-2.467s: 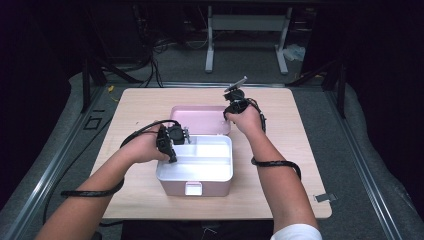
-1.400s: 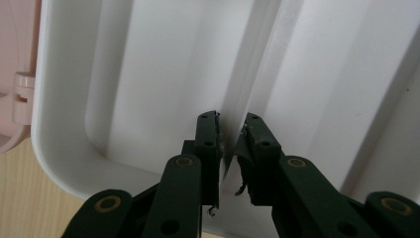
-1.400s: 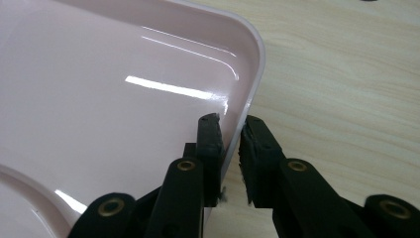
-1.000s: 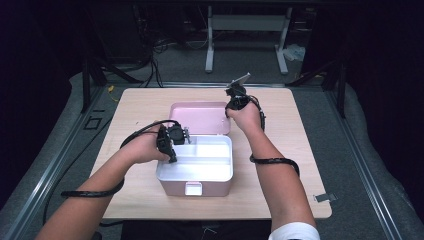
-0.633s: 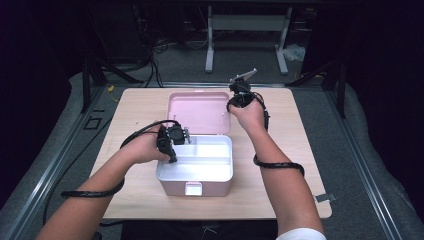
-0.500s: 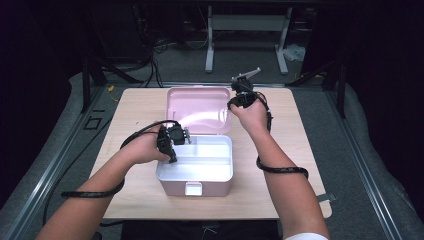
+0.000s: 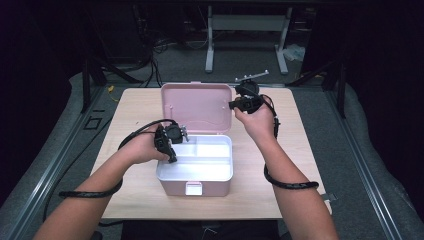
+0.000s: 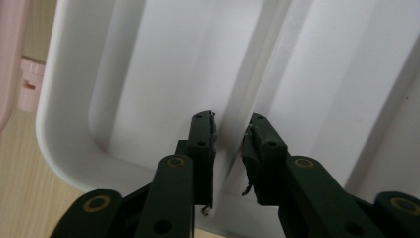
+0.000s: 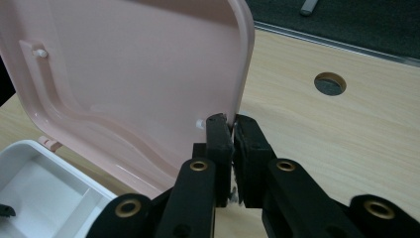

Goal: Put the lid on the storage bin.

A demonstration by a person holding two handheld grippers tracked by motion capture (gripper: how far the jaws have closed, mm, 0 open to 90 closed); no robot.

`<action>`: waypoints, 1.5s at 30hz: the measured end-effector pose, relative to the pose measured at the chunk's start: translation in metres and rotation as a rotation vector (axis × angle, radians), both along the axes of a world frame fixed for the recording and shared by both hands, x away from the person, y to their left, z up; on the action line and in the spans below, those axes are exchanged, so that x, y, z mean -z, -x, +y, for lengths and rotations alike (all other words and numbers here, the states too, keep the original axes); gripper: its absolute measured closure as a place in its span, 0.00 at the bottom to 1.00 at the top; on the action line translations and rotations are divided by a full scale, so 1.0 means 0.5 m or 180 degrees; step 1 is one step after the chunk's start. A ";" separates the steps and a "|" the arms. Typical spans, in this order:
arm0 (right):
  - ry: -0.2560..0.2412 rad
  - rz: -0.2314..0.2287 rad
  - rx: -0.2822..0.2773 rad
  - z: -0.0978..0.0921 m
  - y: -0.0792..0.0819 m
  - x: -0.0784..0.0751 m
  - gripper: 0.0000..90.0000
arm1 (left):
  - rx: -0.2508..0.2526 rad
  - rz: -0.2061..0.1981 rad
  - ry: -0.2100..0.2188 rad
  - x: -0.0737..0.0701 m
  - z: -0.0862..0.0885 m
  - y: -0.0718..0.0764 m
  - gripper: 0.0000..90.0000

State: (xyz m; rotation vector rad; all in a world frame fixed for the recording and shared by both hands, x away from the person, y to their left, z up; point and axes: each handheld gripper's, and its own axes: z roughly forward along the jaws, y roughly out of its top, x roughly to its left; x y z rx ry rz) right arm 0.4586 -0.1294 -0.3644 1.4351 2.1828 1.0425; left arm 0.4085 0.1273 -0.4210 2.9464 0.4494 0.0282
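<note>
Pinching the white plastic tray's divider (image 8: 233, 134), the left tool (image 7: 171, 142) steadies the pink box (image 7: 196, 187) mid-counter (image 7: 135, 107) while the right tool (image 7: 242, 102), clamped on the pink hinged lid's right edge (image 9: 242, 59), swings it upright.

Lab: cables (image 7: 150, 65), metal stand (image 7: 247, 35).

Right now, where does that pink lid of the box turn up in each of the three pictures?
High view: the pink lid stands raised behind the white tray, mid-table, the right tool pinching its right edge.
Left gripper view: a pink sliver at the far left edge may be the lid or the box body; I cannot tell which.
Right gripper view: the lid fills the upper left, its edge between the jaws.
Shared landmark: the white tray.
</note>
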 end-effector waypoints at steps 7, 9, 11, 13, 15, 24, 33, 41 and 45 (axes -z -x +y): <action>0.0028 -0.0028 0.0016 0.001 0.003 -0.001 0.95 | -0.0143 -0.0042 0.0627 -0.046 0.045 -0.007 0.71; 0.0022 -0.0032 0.0016 0.000 0.004 0.000 0.95 | -0.0241 -0.0176 0.0706 -0.069 0.059 -0.010 0.68; 0.0019 -0.0033 0.0011 -0.001 0.005 0.000 0.95 | -0.0333 -0.0376 0.0803 -0.084 0.073 -0.015 0.63; 0.0019 -0.0022 -0.0001 -0.002 0.006 -0.001 0.95 | -0.0492 -0.0443 0.0961 -0.093 0.092 -0.024 0.61; 0.0002 -0.0029 -0.0024 -0.003 0.006 -0.001 0.95 | -0.0620 -0.0381 0.1061 -0.091 0.111 -0.035 0.58; 0.0003 -0.0070 -0.0030 -0.004 0.012 0.000 0.95 | -0.1031 -0.0475 0.1101 -0.088 0.152 -0.091 0.55; -0.0013 -0.0078 -0.0039 -0.007 0.014 0.000 0.95 | -0.1212 -0.0581 0.1256 -0.123 0.138 -0.162 0.51; 0.0012 -0.0077 -0.0066 0.001 0.010 -0.002 0.95 | -0.1231 -0.0606 0.1276 -0.143 0.124 -0.182 0.49; -0.0018 -0.0091 -0.0090 0.002 0.011 -0.002 0.95 | -0.1217 -0.0709 0.1423 -0.152 0.132 -0.184 0.50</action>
